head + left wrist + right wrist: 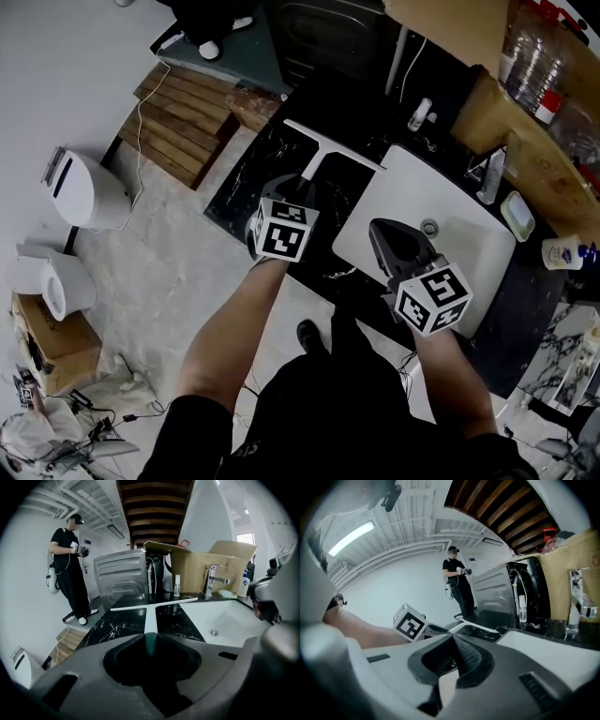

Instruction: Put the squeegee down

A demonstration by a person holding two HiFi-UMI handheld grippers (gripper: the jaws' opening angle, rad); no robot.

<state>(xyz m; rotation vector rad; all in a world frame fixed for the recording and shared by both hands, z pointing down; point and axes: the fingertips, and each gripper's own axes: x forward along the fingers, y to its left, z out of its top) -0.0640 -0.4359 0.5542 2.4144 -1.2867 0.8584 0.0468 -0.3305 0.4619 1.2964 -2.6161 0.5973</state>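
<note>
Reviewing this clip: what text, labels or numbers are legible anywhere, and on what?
No text is readable.
Bottle label: blue print, too blurred to read.
Marker cubes: black-and-white square patterns only, no letters.
Cardboard box: no print visible.

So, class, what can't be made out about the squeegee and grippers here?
- The squeegee handle's end: in the head view it is behind the left gripper cube; in the left gripper view it is inside the jaws.
- Whether its blade touches the counter: no view shows the gap.
- The bottle label: too small in every view.
</note>
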